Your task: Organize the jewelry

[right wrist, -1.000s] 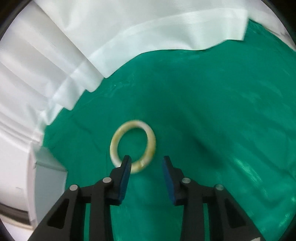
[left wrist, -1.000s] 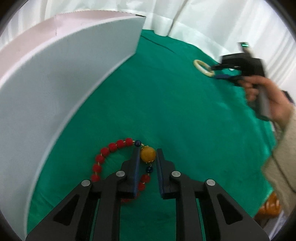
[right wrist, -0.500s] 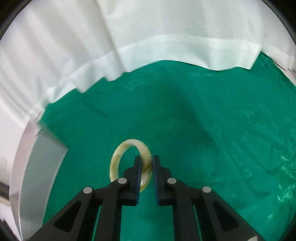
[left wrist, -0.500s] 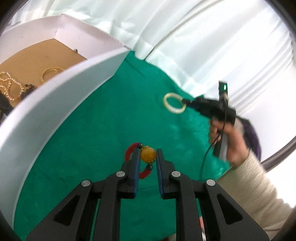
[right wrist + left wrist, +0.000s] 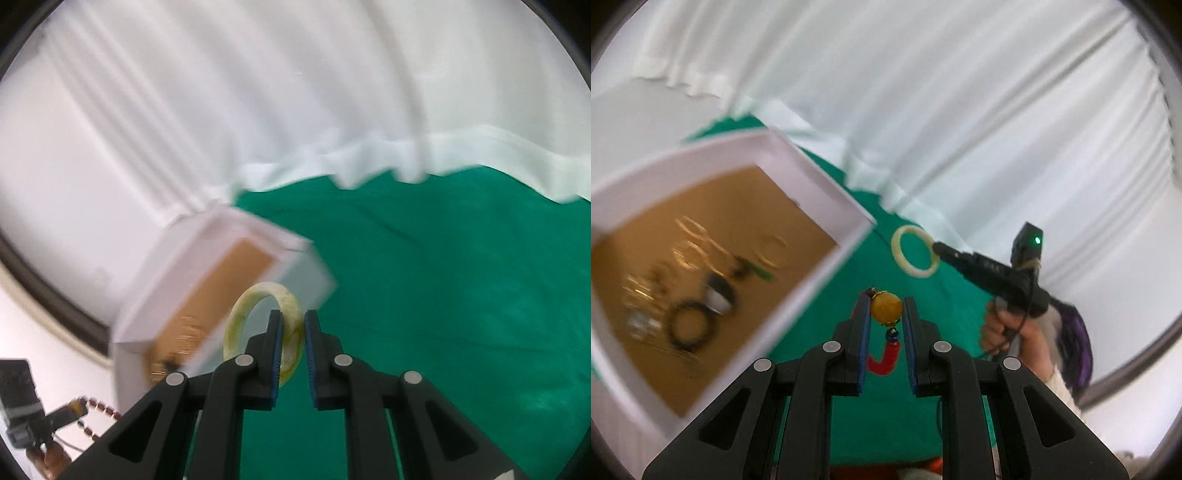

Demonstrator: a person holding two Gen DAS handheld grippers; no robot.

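Observation:
My left gripper (image 5: 885, 307) is shut on the amber bead of a red bead bracelet (image 5: 886, 356), which hangs below the fingers, lifted above the green cloth. The white box (image 5: 827, 192) with a brown floor lies to its left and holds several blurred gold chains and a dark ring (image 5: 690, 325). My right gripper (image 5: 293, 332) is shut on a pale yellow bangle (image 5: 291, 306), raised in the air in front of the white box (image 5: 295, 251). The right gripper with the bangle (image 5: 916, 253) also shows in the left wrist view. The left gripper with the beads (image 5: 92, 417) shows at the lower left of the right wrist view.
A green cloth (image 5: 461, 295) covers the table. White curtains (image 5: 960, 110) hang behind it. The person's hand (image 5: 1004, 328) and sleeve are at the right of the left wrist view.
Both grippers have lifted their jewelry off the cloth. The left one rose with the bead bracelet until the box's inside came into view. The right one closed on the bangle and raised it toward the box.

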